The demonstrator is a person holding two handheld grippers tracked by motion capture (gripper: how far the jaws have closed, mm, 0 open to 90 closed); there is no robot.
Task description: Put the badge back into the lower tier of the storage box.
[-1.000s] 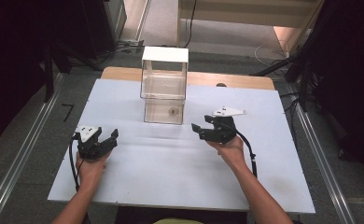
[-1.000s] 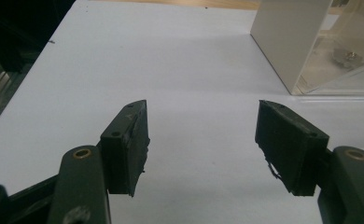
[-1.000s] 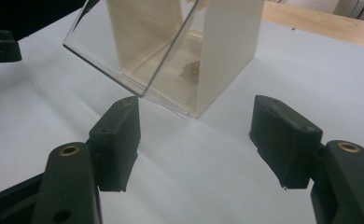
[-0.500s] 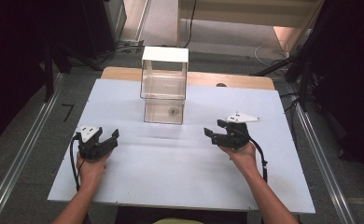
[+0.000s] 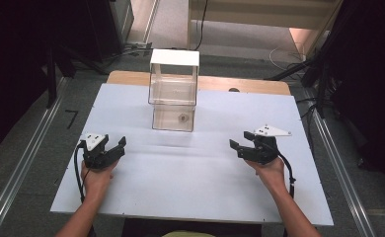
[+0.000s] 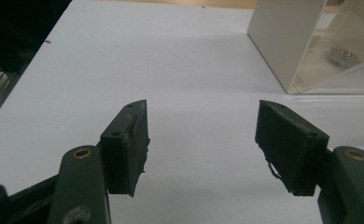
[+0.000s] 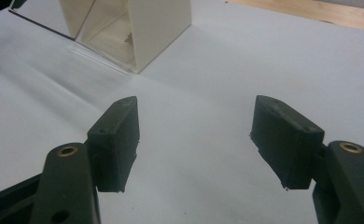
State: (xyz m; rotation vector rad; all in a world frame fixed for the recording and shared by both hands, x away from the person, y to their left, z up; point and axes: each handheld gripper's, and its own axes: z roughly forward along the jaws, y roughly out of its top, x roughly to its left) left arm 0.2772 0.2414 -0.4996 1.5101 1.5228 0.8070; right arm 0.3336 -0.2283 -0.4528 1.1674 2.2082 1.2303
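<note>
Moved: right gripper (image 5: 243,140) has pulled back from the clear box (image 5: 173,101) toward the table's right side, left gripper (image 5: 115,146) barely shifted
Right gripper: jaws wide apart, nothing between them, low over the white table (image 5: 195,182)
Left gripper: jaws spread, empty, near the left front
Box: upright at centre back, well apart from both grippers, white lid on top, small object (image 5: 182,118) inside the lower part
Meaning: looks like a rest pose, either work finished or not begun
</note>
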